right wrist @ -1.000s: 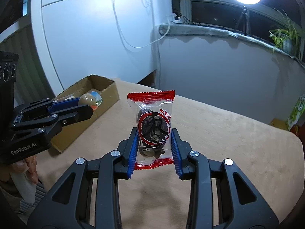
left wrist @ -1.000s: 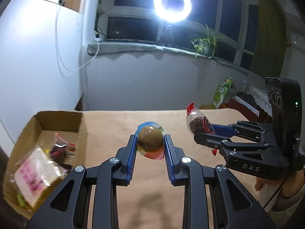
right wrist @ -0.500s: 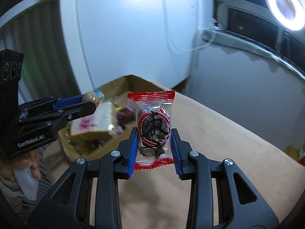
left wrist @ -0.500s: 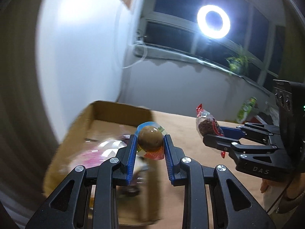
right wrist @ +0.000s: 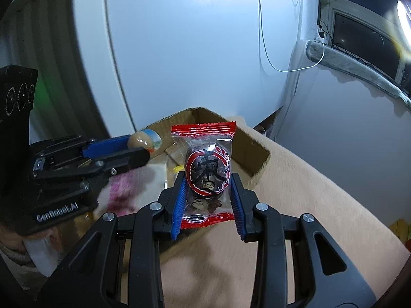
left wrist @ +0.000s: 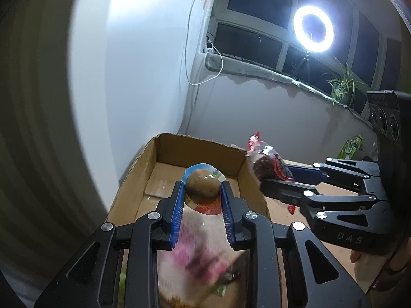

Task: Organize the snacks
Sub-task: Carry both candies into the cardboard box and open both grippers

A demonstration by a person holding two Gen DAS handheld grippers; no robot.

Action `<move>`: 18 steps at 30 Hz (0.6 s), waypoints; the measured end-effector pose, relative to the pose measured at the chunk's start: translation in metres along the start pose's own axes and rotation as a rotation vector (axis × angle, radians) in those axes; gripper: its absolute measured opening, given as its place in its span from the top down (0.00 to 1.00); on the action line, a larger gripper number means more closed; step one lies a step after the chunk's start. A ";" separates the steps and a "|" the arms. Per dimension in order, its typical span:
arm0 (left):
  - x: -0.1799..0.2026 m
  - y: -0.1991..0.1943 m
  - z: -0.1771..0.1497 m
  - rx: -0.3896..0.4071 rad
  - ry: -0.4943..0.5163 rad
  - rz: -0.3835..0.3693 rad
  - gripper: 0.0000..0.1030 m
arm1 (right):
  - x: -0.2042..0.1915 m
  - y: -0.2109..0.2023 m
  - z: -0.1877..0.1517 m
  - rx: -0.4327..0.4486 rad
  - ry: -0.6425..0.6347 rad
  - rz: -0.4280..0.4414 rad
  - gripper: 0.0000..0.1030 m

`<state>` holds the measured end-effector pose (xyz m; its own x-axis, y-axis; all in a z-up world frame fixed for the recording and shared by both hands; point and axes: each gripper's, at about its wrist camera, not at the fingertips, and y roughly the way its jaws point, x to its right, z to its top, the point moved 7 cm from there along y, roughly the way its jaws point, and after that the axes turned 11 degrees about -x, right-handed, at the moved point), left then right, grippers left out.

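My left gripper [left wrist: 202, 192] is shut on a round brown egg snack [left wrist: 203, 188] in a clear wrapper, and hangs over the open cardboard box [left wrist: 253, 179]. My right gripper [right wrist: 207, 182] is shut on a red-edged clear snack packet [right wrist: 206, 170] with dark fruit inside, above the box's near right corner [right wrist: 253, 155]. Each gripper shows in the other view: the right one [left wrist: 267, 177] at the box's right wall, the left one [right wrist: 143, 145] with the egg snack [right wrist: 144, 140] over the box. A pink-printed bread pack [left wrist: 197, 251] lies in the box under the left fingers.
The box sits at the left end of a tan cloth-covered table [right wrist: 308, 195], against a white appliance [right wrist: 192, 51]. A ring light [left wrist: 313, 29], a potted plant [left wrist: 343, 84] on the sill and a green bag [left wrist: 350, 148] stand beyond. A hand [left wrist: 385, 269] holds the right gripper.
Both grippers have swung left from over the table to over the cardboard box, each still shut on its snack. The box now lies directly under the left fingers.
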<state>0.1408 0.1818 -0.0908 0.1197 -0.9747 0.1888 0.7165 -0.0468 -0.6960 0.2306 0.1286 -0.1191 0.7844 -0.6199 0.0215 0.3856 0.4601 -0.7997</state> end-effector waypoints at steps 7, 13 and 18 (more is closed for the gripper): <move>-0.005 0.016 0.009 -0.027 0.005 0.020 0.66 | 0.010 0.029 0.027 -0.010 -0.008 0.017 0.65; -0.012 0.001 -0.001 0.001 -0.017 0.034 0.22 | 0.023 0.021 0.014 0.022 0.056 0.014 0.48; -0.026 -0.014 -0.014 0.005 -0.052 0.056 0.22 | 0.028 -0.009 -0.004 0.075 0.094 -0.007 0.29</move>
<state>0.1182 0.2046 -0.0950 0.1949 -0.9631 0.1858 0.7110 0.0082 -0.7032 0.2473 0.1044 -0.1141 0.7339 -0.6784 -0.0322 0.4287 0.4996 -0.7527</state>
